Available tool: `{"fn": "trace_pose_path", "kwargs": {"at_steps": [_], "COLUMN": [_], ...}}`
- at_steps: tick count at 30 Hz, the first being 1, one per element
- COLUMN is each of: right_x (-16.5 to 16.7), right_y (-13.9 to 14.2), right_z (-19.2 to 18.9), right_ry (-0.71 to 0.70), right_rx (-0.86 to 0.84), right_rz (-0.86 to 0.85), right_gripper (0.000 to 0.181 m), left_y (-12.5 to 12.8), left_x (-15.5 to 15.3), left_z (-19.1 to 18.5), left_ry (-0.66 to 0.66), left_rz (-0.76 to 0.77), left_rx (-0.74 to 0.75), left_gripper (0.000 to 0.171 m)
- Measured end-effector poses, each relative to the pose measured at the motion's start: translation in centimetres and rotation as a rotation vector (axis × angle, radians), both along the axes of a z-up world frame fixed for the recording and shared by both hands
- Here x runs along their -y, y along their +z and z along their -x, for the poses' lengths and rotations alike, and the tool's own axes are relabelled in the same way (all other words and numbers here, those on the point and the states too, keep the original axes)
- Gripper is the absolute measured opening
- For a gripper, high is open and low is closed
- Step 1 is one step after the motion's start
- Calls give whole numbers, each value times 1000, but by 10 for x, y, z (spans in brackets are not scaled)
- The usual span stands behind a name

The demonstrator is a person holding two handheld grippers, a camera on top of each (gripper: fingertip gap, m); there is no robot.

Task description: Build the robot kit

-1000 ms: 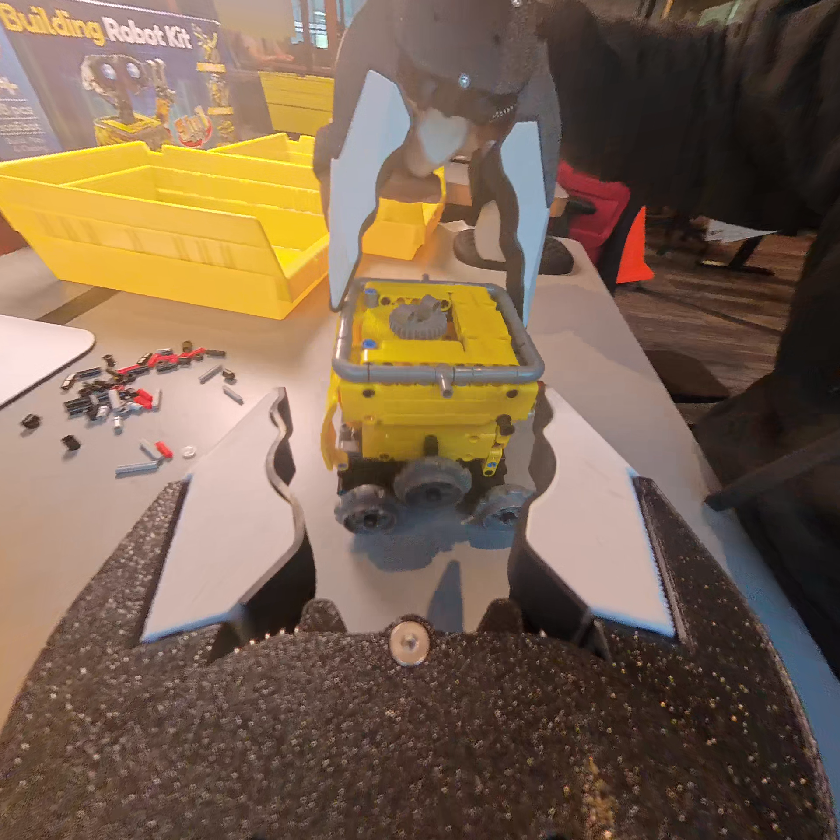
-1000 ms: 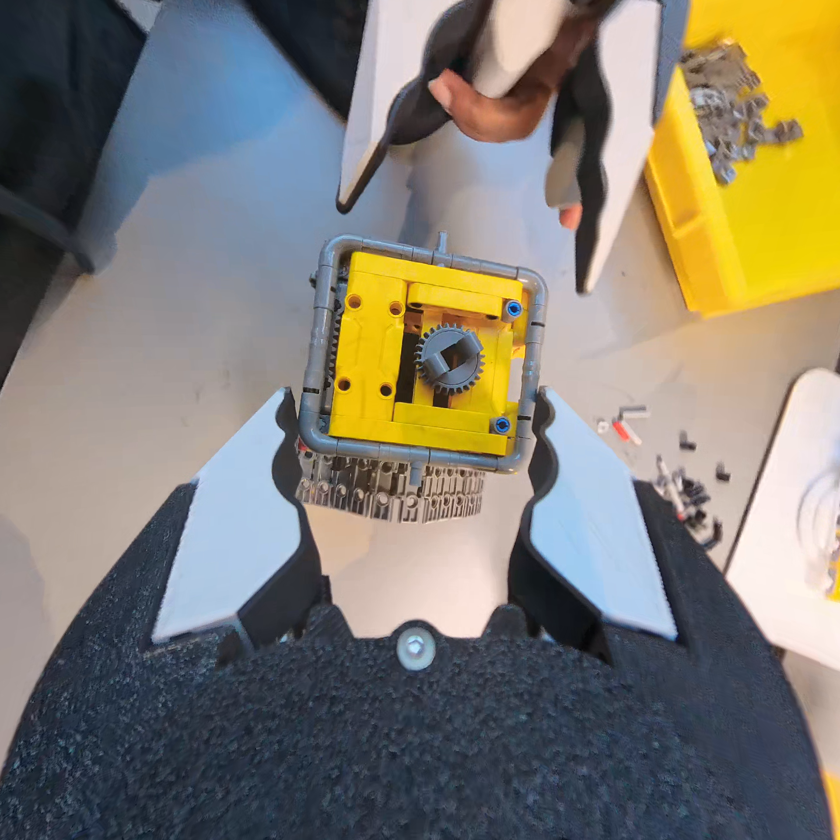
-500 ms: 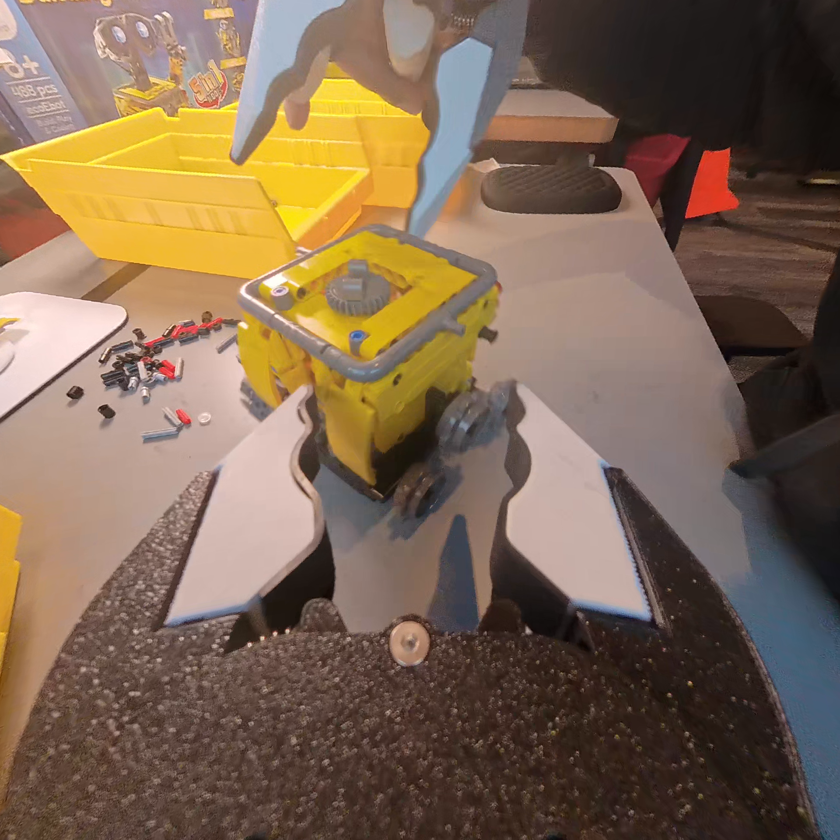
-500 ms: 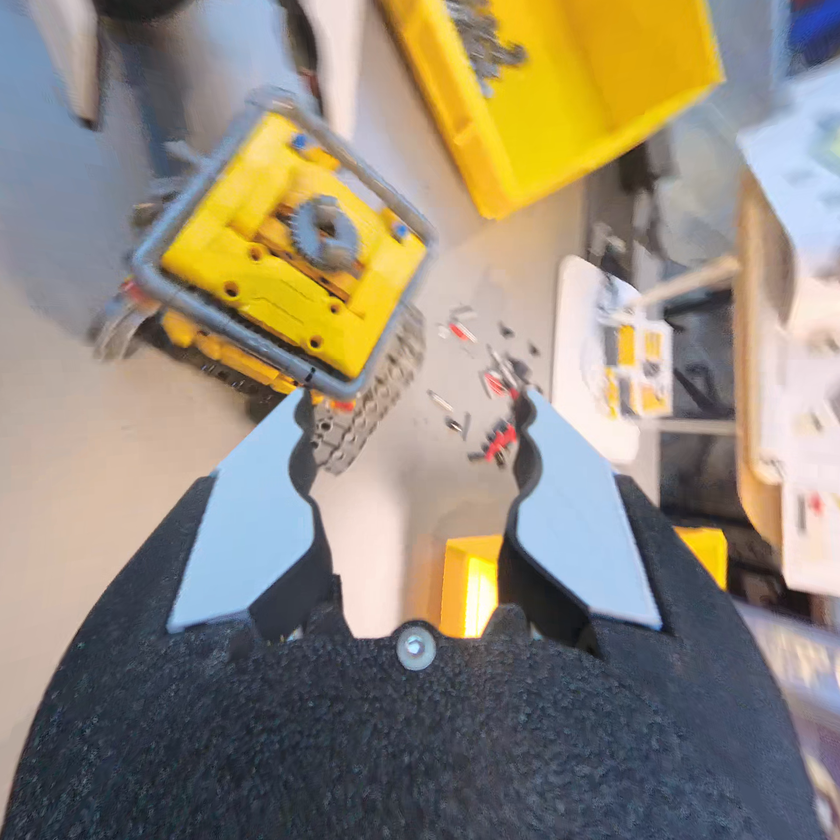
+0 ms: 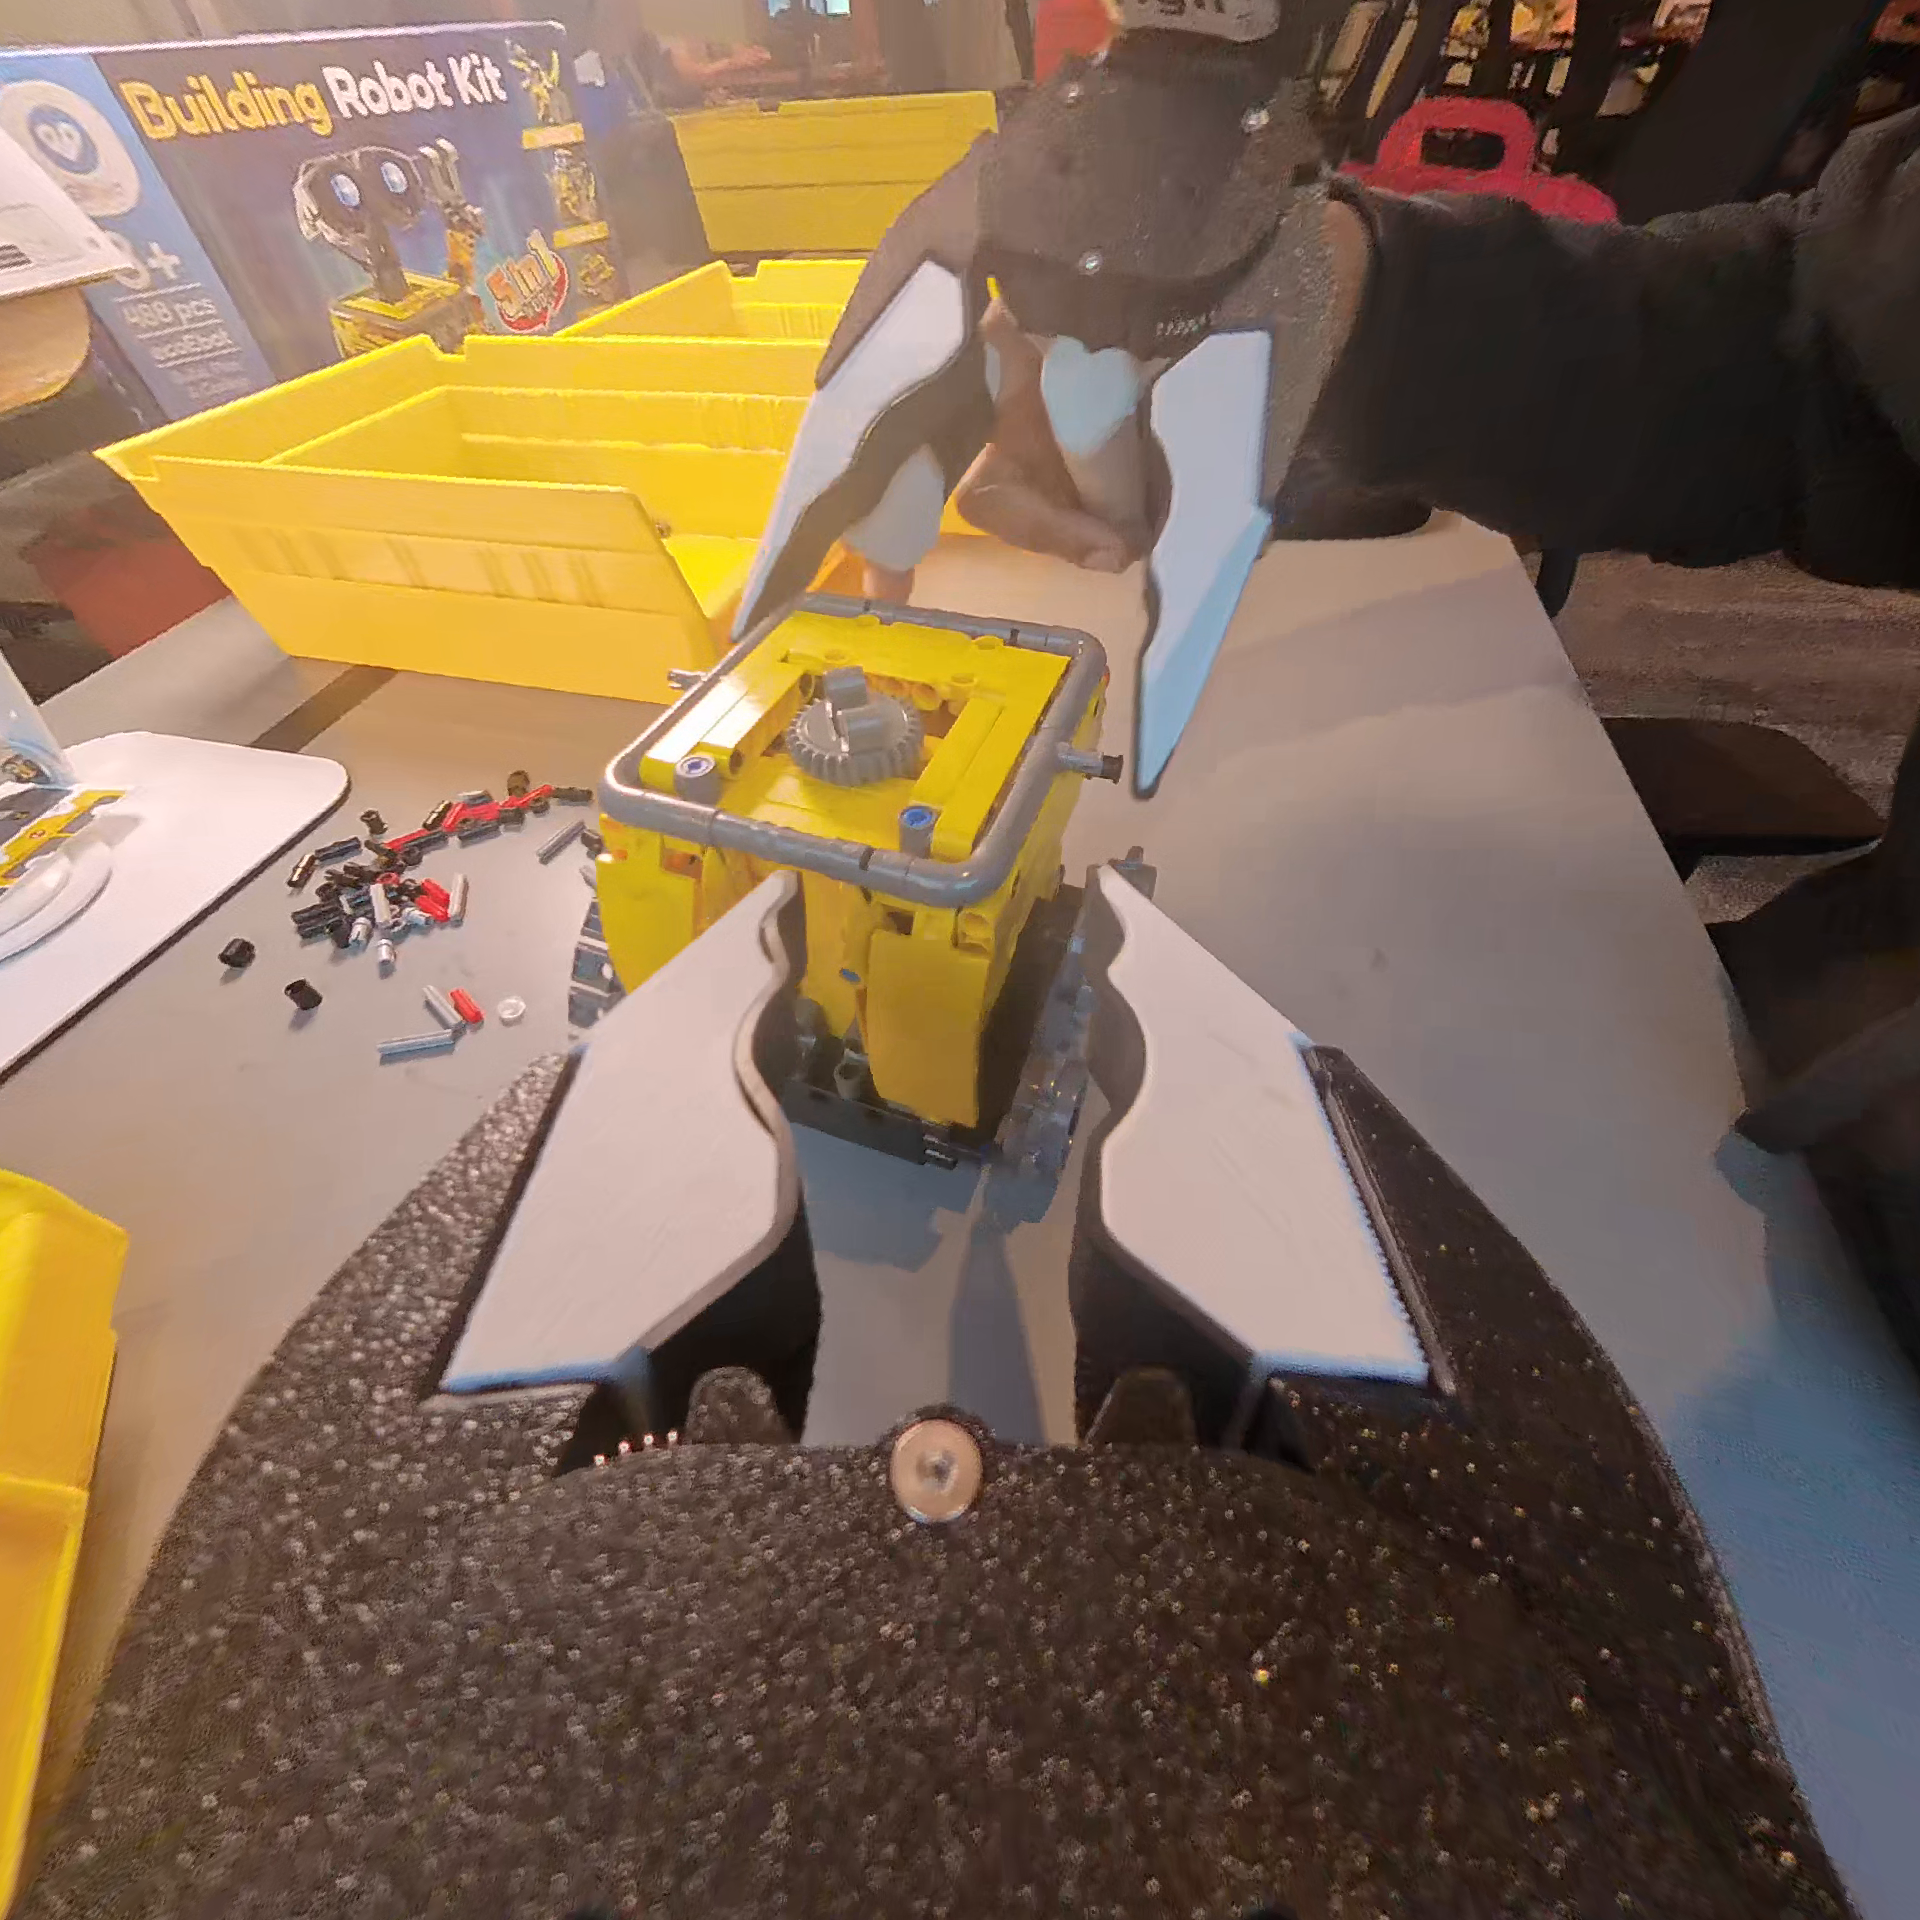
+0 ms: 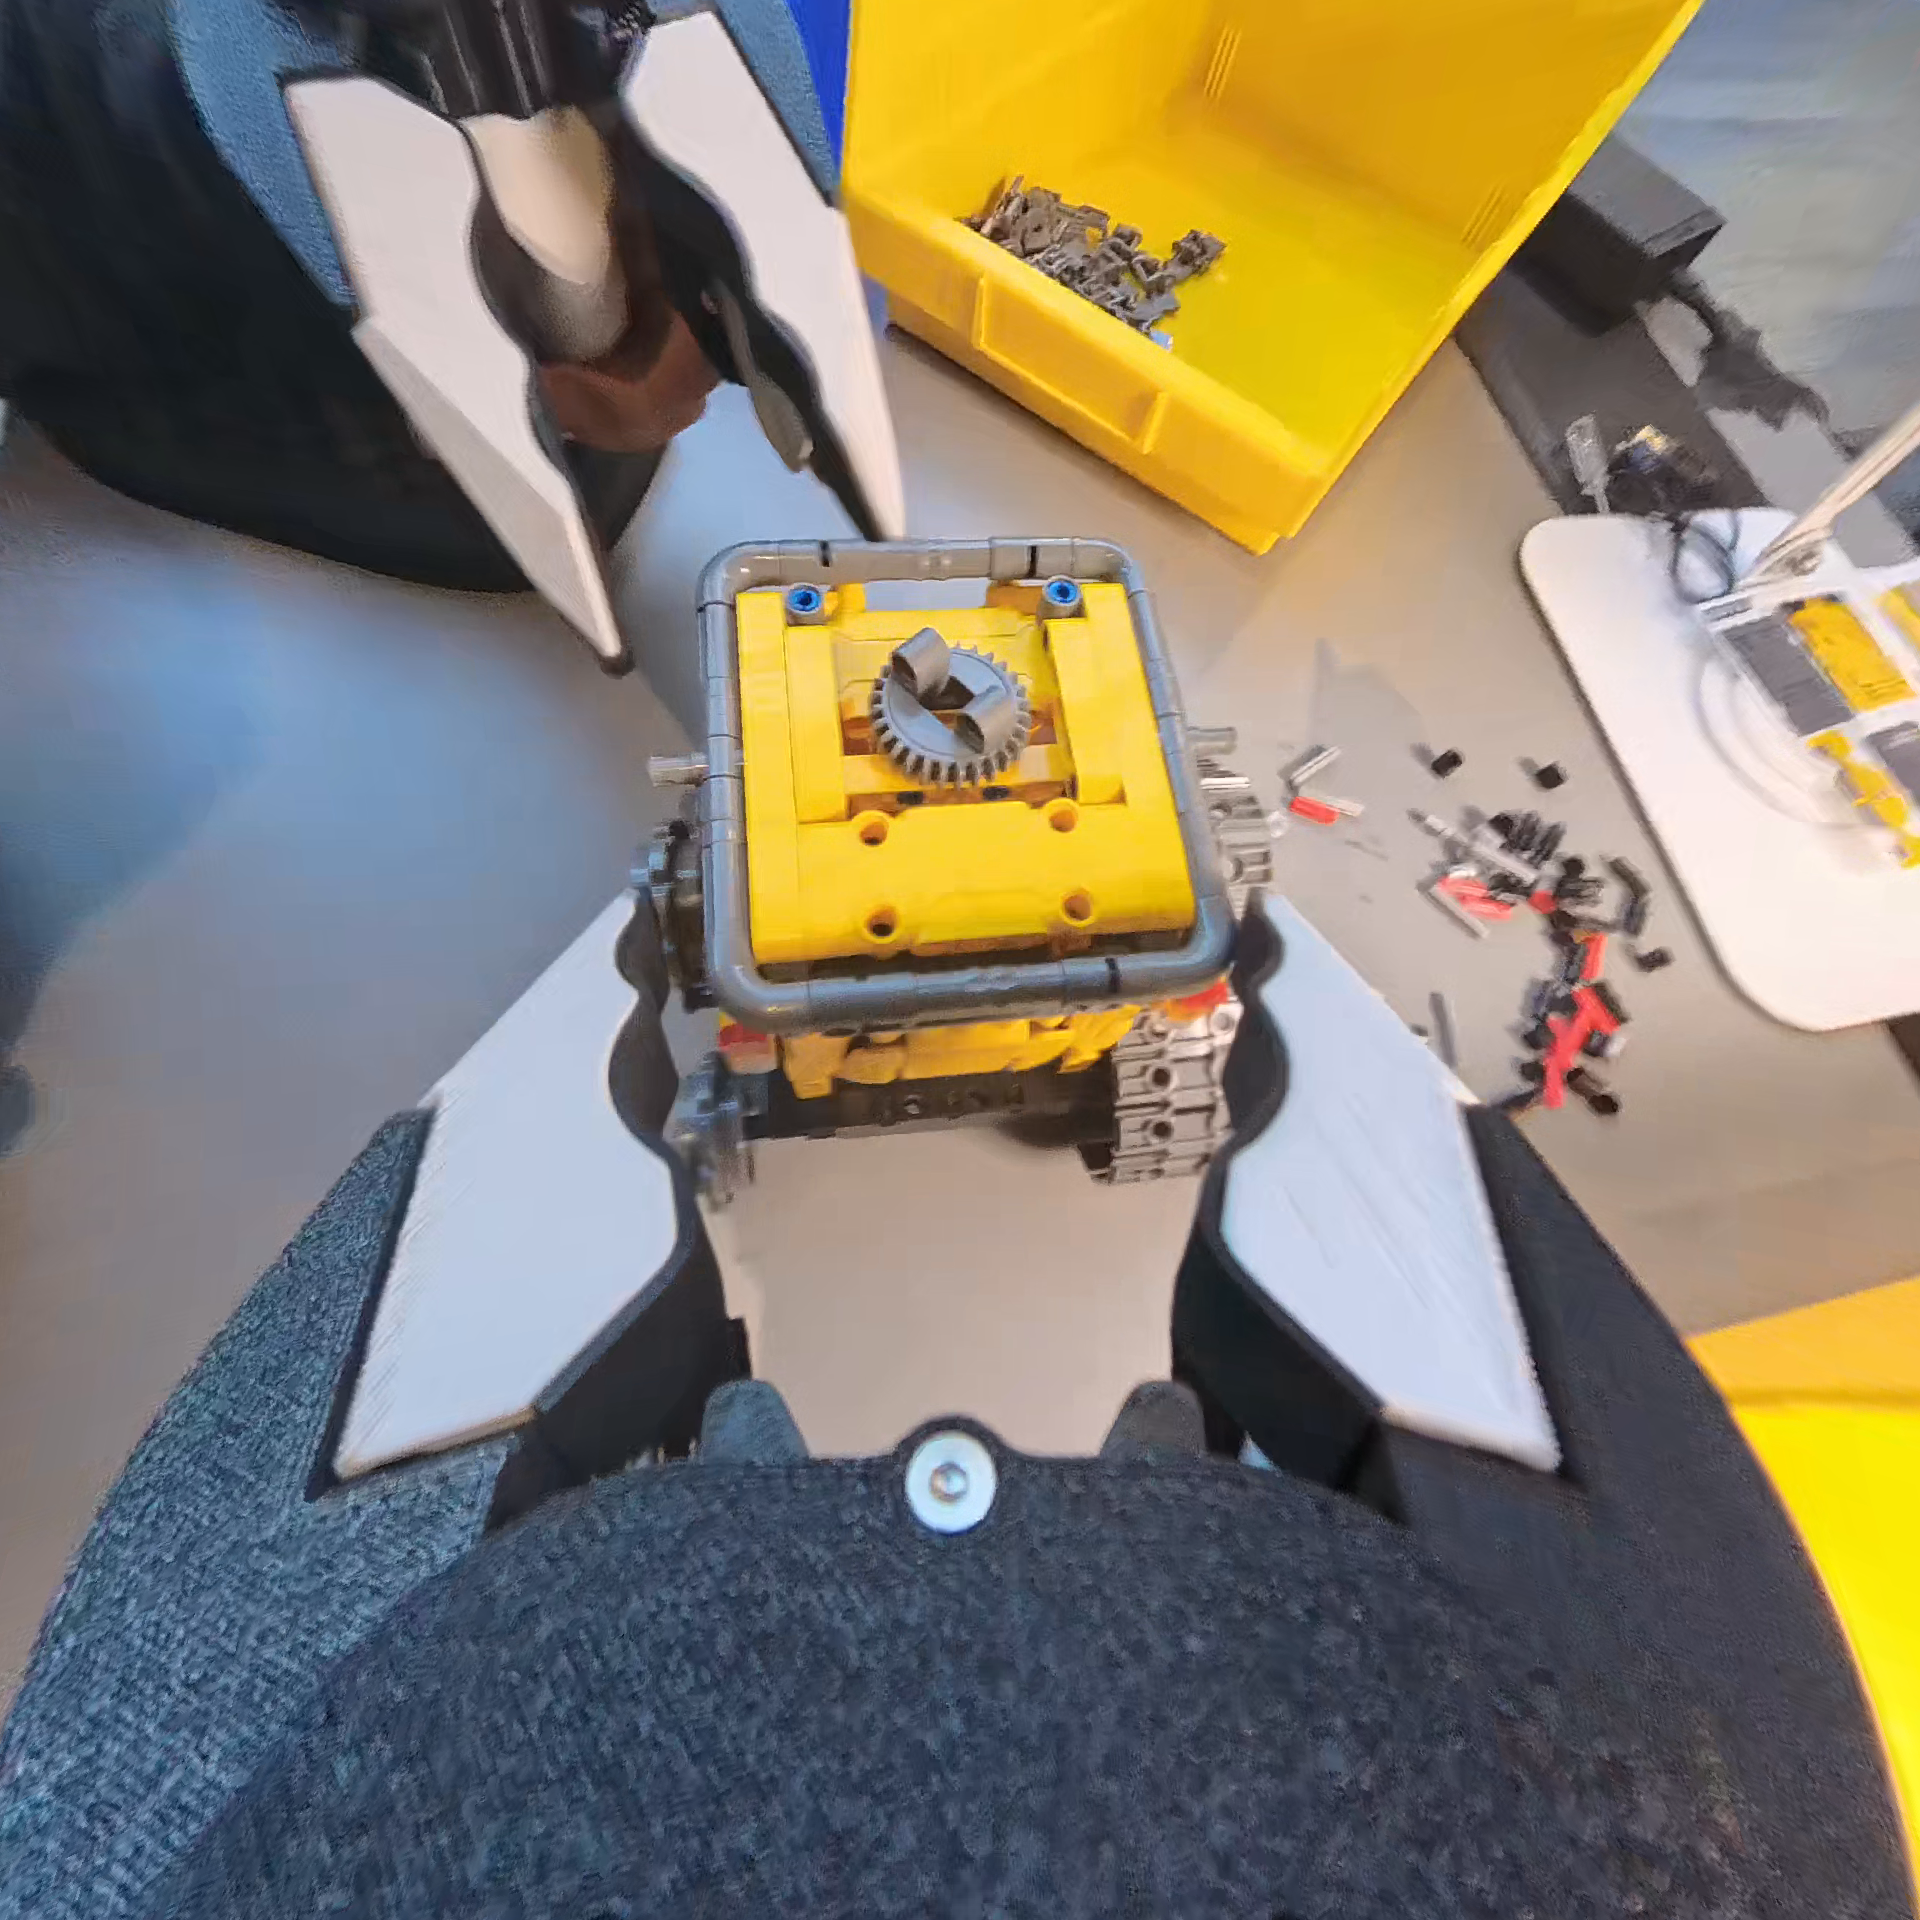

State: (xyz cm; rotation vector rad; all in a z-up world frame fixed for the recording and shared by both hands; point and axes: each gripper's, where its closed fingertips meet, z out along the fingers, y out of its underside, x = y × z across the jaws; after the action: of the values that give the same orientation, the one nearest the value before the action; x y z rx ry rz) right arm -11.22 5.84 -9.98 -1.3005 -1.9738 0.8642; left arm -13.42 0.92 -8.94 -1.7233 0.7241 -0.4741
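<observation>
Grey tabletop (image 5: 1351,935): yellow brick-built tracked vehicle with grey top gear (image 5: 852,883) stands centred. Our left gripper (image 5: 940,904) and right gripper (image 6: 940,925) both gape, straddling it unclamped. Risk: uneven closing tips it.

Yellow model's (image 5: 852,883) base hidden behind jaws, corner yellow bin (image 5: 42,1455) cropped

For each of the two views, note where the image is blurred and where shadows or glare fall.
Left wrist view: yellow brick model fairly sharp, the right gripper above it slightly smeared, warm glare on the yellow bins, soft shadow under the model. Right wrist view: edges streaked, left gripper and small loose parts blurred.
</observation>
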Motion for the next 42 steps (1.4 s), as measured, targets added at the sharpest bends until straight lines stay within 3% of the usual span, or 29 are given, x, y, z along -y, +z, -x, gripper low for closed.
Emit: {"fn": "trace_pose_path", "kwargs": {"at_steps": [1,6,11,14,18,21,26,35,42], "right_x": [-3,-4,-7,-11,-5,0,-3,-65,-115], "right_y": [0,1,1,7,6,-13,-13,-2,-14], "right_z": [3,4,0,2,7,12,1,-79,-135], "right_ry": [19,182,223,211,253,263,290,51,-145], "right_rx": [-16,-58,-57,-35,104,259,355,400,423], "right_rz": [-37,-10,-6,-9,-44,-107,-144,-83,-104], "right_gripper": [102,101,102,119,133,125,122,122,122], "left_y": [-2,-10,-11,-11,-10,-11,8,25,12], "left_x": [-1,-2,-5,-8,-13,-15,-5,-1,-5], "left_z": [-1,-6,-13,-15,-18,-19,0,33,25], "left_ry": [8,8,-17,-27,-33,-40,-4,106,90], "left_rz": [2,-19,-30,-40,-47,-46,-92,-134,-94], "left_rx": [-19,-84,-104,-109,-108,-100,19,116,83], "left_gripper": [50,35,33,33,33,35,49,52,53]}}
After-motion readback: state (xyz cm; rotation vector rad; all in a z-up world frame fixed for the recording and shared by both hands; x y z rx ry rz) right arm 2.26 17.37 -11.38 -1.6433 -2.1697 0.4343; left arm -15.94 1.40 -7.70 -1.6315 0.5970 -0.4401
